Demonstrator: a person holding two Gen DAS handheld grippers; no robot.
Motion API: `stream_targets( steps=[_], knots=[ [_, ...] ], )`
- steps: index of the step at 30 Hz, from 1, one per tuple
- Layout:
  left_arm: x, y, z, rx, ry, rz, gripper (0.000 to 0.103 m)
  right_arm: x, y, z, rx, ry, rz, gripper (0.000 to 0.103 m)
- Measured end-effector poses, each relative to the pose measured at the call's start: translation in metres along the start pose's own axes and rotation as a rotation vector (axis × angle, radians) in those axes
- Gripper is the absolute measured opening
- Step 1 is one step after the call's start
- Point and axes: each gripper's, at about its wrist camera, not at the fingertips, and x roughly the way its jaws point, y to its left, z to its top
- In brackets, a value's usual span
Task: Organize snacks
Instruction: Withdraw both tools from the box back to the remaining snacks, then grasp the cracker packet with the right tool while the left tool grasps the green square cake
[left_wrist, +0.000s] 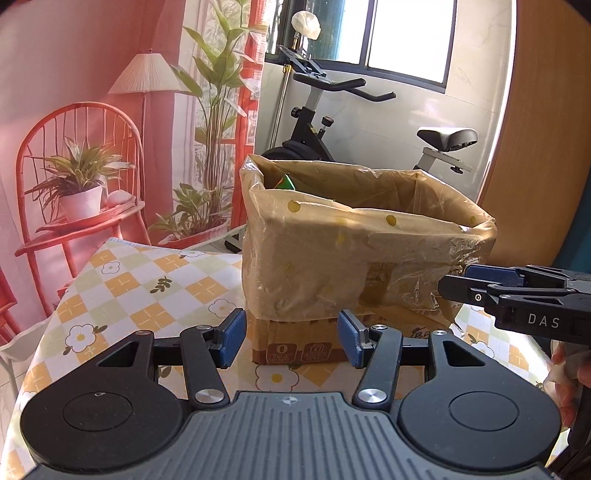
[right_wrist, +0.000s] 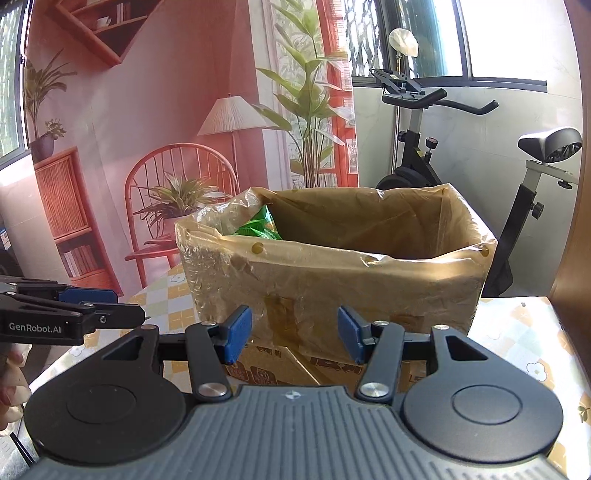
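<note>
A cardboard box (left_wrist: 332, 258) lined with a yellowish plastic bag stands on the table, also in the right wrist view (right_wrist: 332, 277). A green snack packet (right_wrist: 260, 225) pokes up inside its left end; only its tip (left_wrist: 285, 182) shows in the left wrist view. My left gripper (left_wrist: 291, 338) is open and empty, just in front of the box's lower edge. My right gripper (right_wrist: 294, 334) is open and empty, close to the box's front wall. Each gripper shows from the side in the other's view, the right one (left_wrist: 517, 295) and the left one (right_wrist: 74, 310).
The table has a checked flower-print cloth (left_wrist: 129, 288). An exercise bike (right_wrist: 461, 155) stands behind the box by the window. A printed backdrop with a red chair (left_wrist: 74, 177) and plants hangs at the left. A wooden panel (left_wrist: 535, 147) rises at the right.
</note>
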Motion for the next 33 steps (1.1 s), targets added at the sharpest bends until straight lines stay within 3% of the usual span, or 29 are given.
stream_targets(
  steps=[9,16,21,25,29,33],
  knots=[
    [0.01,0.012,-0.045,-0.056,0.108,-0.013,0.057,0.014,0.014,-0.045,-0.004,0.106,0.034,0.055],
    [0.022,0.018,-0.067,-0.095,0.169,-0.017,0.057,0.031,0.025,-0.088,-0.024,0.258,0.057,0.056],
    [0.028,0.02,-0.076,-0.099,0.197,-0.016,0.057,0.048,0.045,-0.117,-0.069,0.377,0.067,0.077],
    [0.034,0.018,-0.079,-0.094,0.21,-0.019,0.057,0.058,0.054,-0.135,-0.104,0.452,0.033,0.079],
    [0.04,0.016,-0.084,-0.093,0.228,-0.03,0.057,0.058,0.051,-0.145,-0.109,0.477,0.017,0.079],
    [0.047,0.013,-0.088,-0.109,0.255,-0.048,0.056,0.046,0.044,-0.136,-0.11,0.418,0.019,0.079]
  ],
)
